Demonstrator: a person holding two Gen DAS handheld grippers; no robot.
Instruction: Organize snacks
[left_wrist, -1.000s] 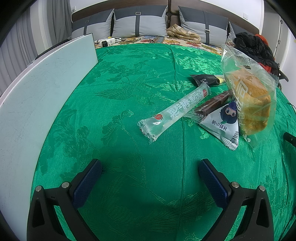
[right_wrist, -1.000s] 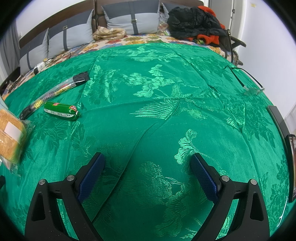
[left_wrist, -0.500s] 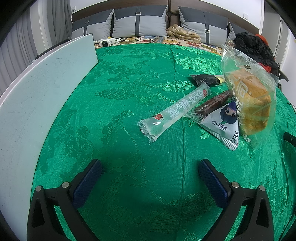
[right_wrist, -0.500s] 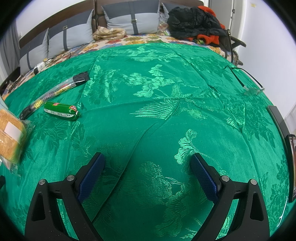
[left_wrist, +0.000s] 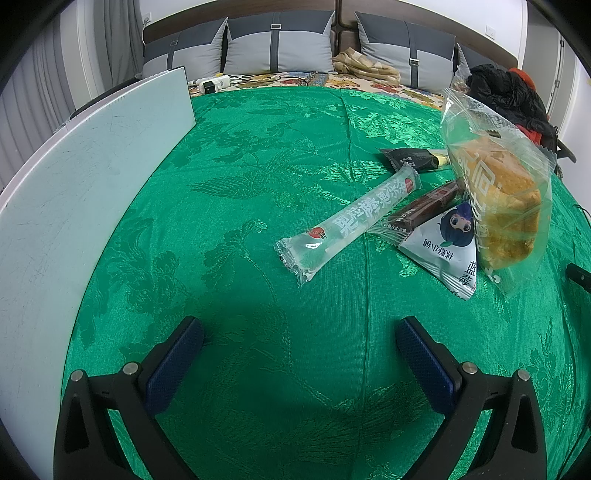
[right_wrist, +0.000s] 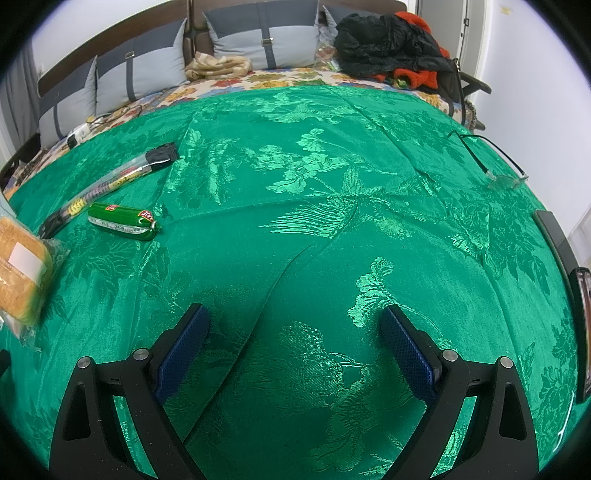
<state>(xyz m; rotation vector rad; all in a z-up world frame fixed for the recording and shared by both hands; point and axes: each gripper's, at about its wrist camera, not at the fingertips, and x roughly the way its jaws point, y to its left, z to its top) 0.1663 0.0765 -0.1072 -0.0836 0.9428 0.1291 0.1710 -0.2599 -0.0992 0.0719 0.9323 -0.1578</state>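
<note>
Comparing both views with those taken a second earlier, we find no change: neither gripper has shifted and no snack has moved. We take this to mean that sorting has not begun.

The left gripper (left_wrist: 299, 341) hangs over the green brocade bedspread (left_wrist: 236, 177) with its jaws spread wide and nothing between them. The right gripper (right_wrist: 293, 330) is in the same condition, jaws wide apart and empty, over a bare stretch of cloth.

Ahead and to the right of the left gripper lies a cluster of snacks: a long translucent jelly stick wrapper (left_wrist: 347, 221), a slim brown chocolate bar (left_wrist: 424, 206) beside it, a white triangular blueberry packet (left_wrist: 447, 247) touching the bar, a clear bag of golden cake (left_wrist: 498, 199) leaning over both, and a black packet (left_wrist: 410, 159) behind. In the right wrist view, a green sausage-shaped pack (right_wrist: 122, 220) and a long dark striped stick pack (right_wrist: 110, 186) lie well apart from the right gripper.

A pale flat board (left_wrist: 74, 206) stands along the left edge. We judge the jelly stick the nearest candidate for a first pick.
</note>
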